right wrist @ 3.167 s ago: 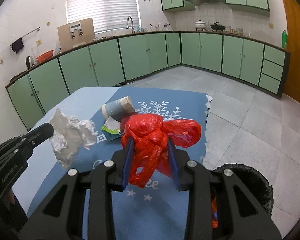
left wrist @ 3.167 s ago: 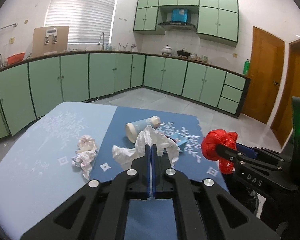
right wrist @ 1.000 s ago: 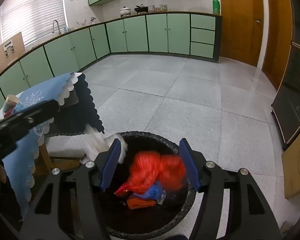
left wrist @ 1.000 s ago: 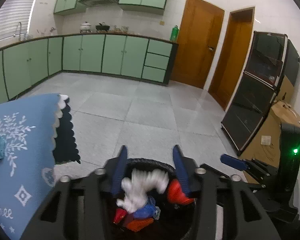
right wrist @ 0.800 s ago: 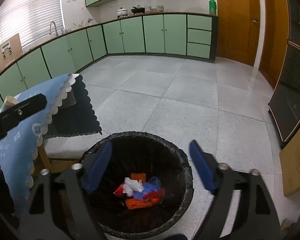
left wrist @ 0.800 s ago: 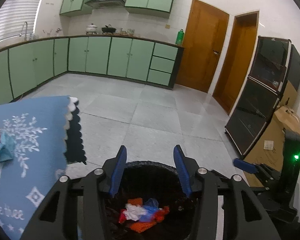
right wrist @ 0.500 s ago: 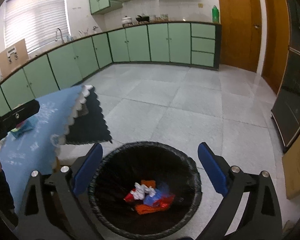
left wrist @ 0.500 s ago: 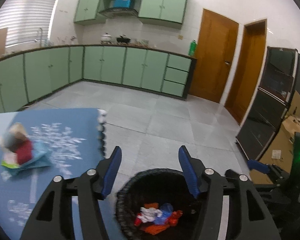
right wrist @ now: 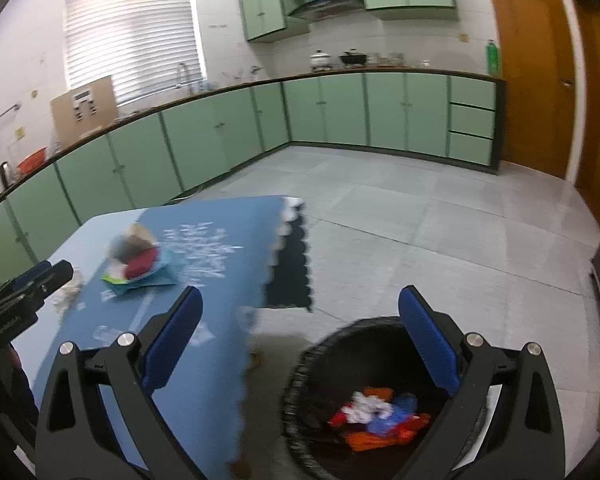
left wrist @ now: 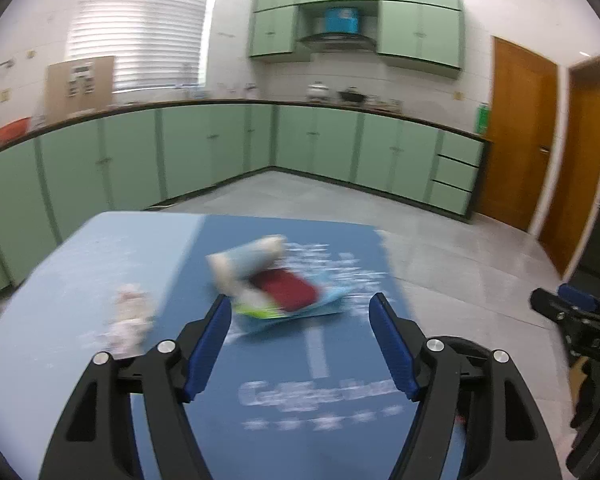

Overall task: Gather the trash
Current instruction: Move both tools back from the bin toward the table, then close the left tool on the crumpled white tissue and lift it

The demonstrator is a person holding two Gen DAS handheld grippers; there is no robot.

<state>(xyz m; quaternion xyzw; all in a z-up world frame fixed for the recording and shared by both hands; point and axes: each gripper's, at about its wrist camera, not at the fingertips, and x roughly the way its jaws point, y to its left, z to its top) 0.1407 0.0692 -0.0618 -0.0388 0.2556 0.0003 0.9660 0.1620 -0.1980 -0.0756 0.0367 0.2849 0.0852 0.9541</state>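
Now left gripper [left wrist: 302, 340] wide open, empty, right gripper [right wrist: 300, 338] likewise.

On the bench [left wrist: 260, 420], a blurred cup [left wrist: 246, 262] and wrappers [left wrist: 288, 296] block the far middle; crumpled tissue [left wrist: 130, 320], seemingly, sits left. The near cloth is bare. The bin [right wrist: 312, 364] mouth is unobstructed.

Tablecloth [left wrist: 284, 432]: dark blue with white snowflake print and lettering, pale blue left panel, white scalloped edge. On tablecloth: red item [left wrist: 286, 290] on light-blue wrapper [left wrist: 324, 308]; white crumpled tissue [left wrist: 130, 320]. Right of tablecloth: black bin [right wrist: 312, 364] holding red, white, blue, orange trash [right wrist: 376, 416]. Behind: mint-green cabinets [right wrist: 340, 112].
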